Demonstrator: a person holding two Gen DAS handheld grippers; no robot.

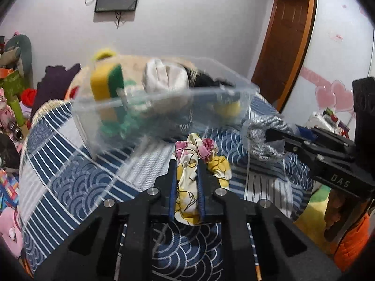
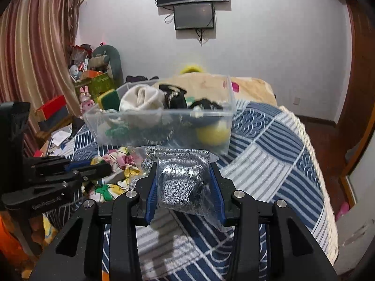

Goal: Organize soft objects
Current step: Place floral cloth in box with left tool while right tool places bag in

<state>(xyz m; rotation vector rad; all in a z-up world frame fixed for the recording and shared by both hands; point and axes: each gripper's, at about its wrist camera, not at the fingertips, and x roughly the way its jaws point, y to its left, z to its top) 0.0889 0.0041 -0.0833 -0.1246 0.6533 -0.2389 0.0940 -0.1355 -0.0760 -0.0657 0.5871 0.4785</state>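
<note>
On the bed, over a blue-and-white patchwork quilt (image 2: 269,145), items run left to right as follows. Far left, off the mattress: a heap of household clutter (image 2: 93,79), boxes and a pink rabbit figure, not part of the sorting. Next, the left gripper (image 1: 186,164), its blue-padded fingers pinching a bunched floral cloth (image 1: 187,187) of yellow, pink and white; the cloth hangs partly out the front of the jaws, and the grip sits low on the bundle, probably to keep loose folds from spilling. Centre: a clear plastic bin (image 2: 107,126), resting on the quilt and serving, it appears, as the collecting place. Inside it: a yellow-and-green sponge (image 1: 106,82) at the left end, a cream rolled cloth (image 2: 140,100) in the middle, dark fabric (image 2: 175,98) beside that, a yellow round sponge (image 2: 212,132) low at the right. Right: the right gripper (image 2: 185,180), fingers pressed against a bagged steel-wool scourer (image 2: 180,178), held just short of the bin's near wall. Both held items lie outside the bin, near it; whether either touches the quilt cannot be told. Judgement: both await dropping over the rim.
</note>
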